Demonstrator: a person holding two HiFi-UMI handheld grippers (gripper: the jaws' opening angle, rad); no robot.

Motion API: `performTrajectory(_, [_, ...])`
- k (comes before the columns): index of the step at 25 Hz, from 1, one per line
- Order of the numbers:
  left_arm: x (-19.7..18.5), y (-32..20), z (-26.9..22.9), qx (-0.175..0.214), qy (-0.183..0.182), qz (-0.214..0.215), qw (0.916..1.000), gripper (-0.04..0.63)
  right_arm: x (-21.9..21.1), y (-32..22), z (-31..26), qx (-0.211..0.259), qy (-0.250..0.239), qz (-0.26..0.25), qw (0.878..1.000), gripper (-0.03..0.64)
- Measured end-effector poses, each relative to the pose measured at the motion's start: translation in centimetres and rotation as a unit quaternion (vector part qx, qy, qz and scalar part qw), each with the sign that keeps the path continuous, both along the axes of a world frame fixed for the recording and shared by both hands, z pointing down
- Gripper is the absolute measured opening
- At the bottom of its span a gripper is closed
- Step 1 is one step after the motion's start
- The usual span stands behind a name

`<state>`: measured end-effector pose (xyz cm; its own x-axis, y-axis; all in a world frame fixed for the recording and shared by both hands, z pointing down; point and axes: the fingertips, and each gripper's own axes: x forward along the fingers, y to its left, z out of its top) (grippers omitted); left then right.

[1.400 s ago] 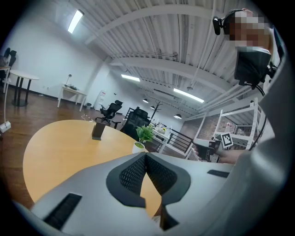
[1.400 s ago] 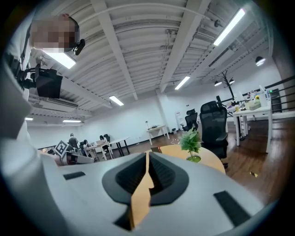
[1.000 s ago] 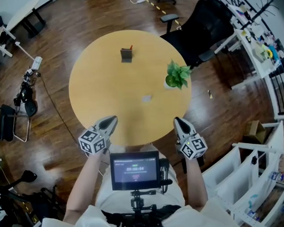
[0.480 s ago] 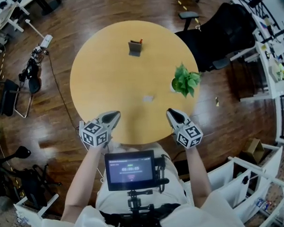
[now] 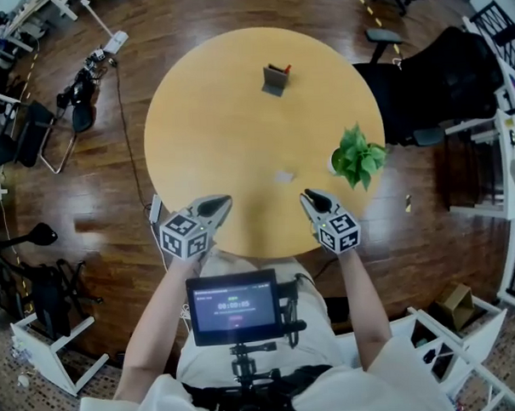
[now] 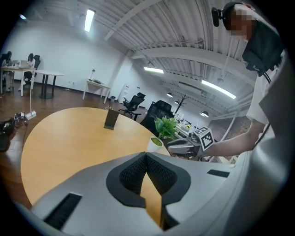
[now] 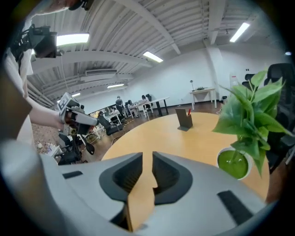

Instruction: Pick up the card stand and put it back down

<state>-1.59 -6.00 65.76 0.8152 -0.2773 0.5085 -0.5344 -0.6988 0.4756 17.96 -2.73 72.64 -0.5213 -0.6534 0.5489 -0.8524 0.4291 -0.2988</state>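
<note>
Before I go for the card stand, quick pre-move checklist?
1. Card stand upright on the far side of the table: ok.
2. Right gripper opening, nothing between its jaws: ok.
3. Left gripper shut and empty: ok.
4. Straight path clear of the potted plant at the right: probably ok.
5. Stand reachable from the near edge, where both grippers are: cannot tell.
</note>
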Motion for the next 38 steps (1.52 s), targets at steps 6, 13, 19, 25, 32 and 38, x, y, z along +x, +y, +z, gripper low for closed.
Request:
performTrajectory(6, [-0.1,0.4,-0.5,0.003,-0.015,-0.008,0.9998,0.000,-0.4,-1.9,4.1,-0.024,0.023,-0.030,0.999,0.090])
performTrajectory(13, [-1.0,0.1,0.1,-0.003,-0.031,-0.030,0.9991,0.000,0.5,-3.4,10.5,-0.065,0.061,-0.059,0.994,0.104])
performTrajectory(19, [-1.5,-0.5,0.2,-0.007,-0.037,-0.045,0.9982,0.000,0.5,-4.8,12.8,-0.081,0.075,-0.084,0.990,0.104])
performTrajectory(25, [-1.1,-1.6,0.5,-0.008,-0.053,-0.044,0.9976,0.000,-0.3,-5.8,14.2,-0.088,0.075,-0.107,0.988,0.104])
performTrajectory(32, [-0.9,-2.2,-0.2,-0.010,-0.046,-0.055,0.9974,0.000,-1.3,-5.7,16.2,-0.100,0.089,-0.146,0.980,0.104])
performTrajectory(38, [-1.7,-2.3,-0.3,-0.011,-0.045,-0.064,0.9969,0.000,-2.2,-5.7,16.5,-0.098,0.095,-0.170,0.976,0.034])
